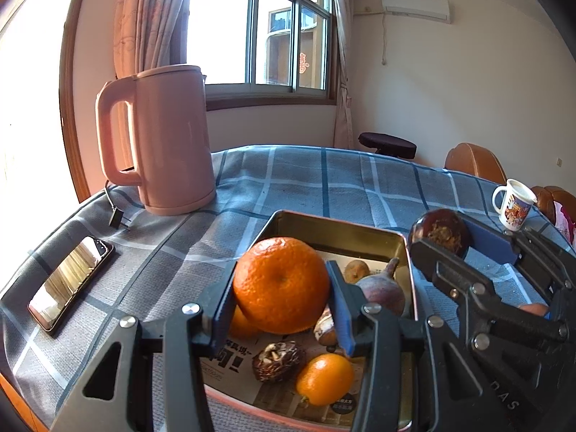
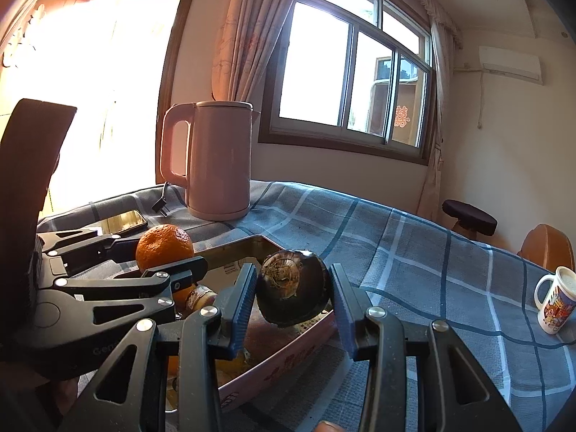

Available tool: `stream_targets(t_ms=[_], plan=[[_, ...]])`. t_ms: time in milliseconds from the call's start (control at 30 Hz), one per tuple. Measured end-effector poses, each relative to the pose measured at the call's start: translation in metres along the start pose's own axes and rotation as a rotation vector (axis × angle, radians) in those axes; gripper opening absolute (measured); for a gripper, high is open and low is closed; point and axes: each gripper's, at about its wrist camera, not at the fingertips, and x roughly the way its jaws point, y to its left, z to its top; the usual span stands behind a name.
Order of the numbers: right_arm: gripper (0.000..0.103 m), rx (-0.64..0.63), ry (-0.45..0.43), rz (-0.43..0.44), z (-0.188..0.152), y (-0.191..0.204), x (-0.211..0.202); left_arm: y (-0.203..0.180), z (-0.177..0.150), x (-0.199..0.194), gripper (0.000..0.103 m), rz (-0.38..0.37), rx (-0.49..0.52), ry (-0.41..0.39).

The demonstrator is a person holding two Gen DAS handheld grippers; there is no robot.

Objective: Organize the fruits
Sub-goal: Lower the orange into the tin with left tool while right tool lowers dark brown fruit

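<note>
- Left gripper (image 1: pixel 282 289): fingers clamped on the mandarin orange (image 1: pixel 280 284), held above the metal tin (image 1: pixel 338 226).
- Right gripper (image 2: pixel 292 293): fingers clamped on the dark water chestnut (image 2: pixel 292 289), over the tin's right edge.
- Judgement: mandarin soft-skinned, bruises easily, so I grip across its widest part, lightly.
- Chestnut looks hard, smooth, maybe slippery; pinch the flat sides.
- More fruit lies in the tin.

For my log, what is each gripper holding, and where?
Left gripper clamps the orange by its sides; right gripper clamps the dark round fruit by its sides.
</note>
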Motion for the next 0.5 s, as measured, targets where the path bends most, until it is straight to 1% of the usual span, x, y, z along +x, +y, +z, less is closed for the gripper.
stream_targets(t_ms=[300, 500], plan=[[0.043, -0.018, 0.033, 0.033, 0.0, 0.016, 0.012, 0.015, -0.002, 0.001, 0.049, 0.021, -0.012, 0.016], [0.043, -0.03, 0.08, 0.056, -0.003, 0.022, 0.022, 0.022, -0.006, 0.006, 0.049, 0.033, -0.013, 0.047]])
